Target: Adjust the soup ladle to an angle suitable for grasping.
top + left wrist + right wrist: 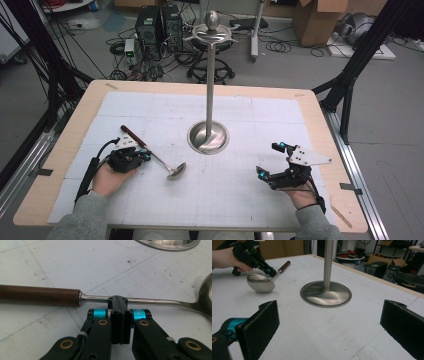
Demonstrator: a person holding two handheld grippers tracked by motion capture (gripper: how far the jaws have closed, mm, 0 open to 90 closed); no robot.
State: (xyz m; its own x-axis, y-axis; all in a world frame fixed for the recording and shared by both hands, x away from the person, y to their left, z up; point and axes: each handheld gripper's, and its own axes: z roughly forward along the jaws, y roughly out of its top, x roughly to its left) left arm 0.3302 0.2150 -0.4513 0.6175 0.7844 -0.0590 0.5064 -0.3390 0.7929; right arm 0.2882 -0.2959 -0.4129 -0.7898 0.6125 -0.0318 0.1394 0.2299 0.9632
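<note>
Two grippers: one in each hand, both low over the white gridded mat (150, 107) that covers the wooden table (320, 125).
Left gripper (146, 154): held in the left hand (107, 179) at the left of the mat; its jaws are pressed together with nothing between the pads, and their tips sit just beside the ladle's shaft, touching or nearly touching it.
Left gripper view: the closed tips (118, 301) meet the steel shaft a short way past the end of the wooden grip.
Ladle (155, 152): lies flat on the mat, left of centre; dark wooden handle (40, 295) points away toward the far left, bowl (176, 170) lies nearer the person.
Ladle bowl in right gripper view: rounded steel bowl (260, 283) rests on the mat just below the left gripper.
Right gripper (270, 161): held in the right hand (301, 196) at the right of the mat; jaws stand wide apart, nothing between them.
Stand (210, 80): tall steel post on a round base (208, 137), upright at the mat's centre, between the two grippers and well apart from the ladle.
Stand top: hooked arms and an egg-shaped knob (212, 20).
</note>
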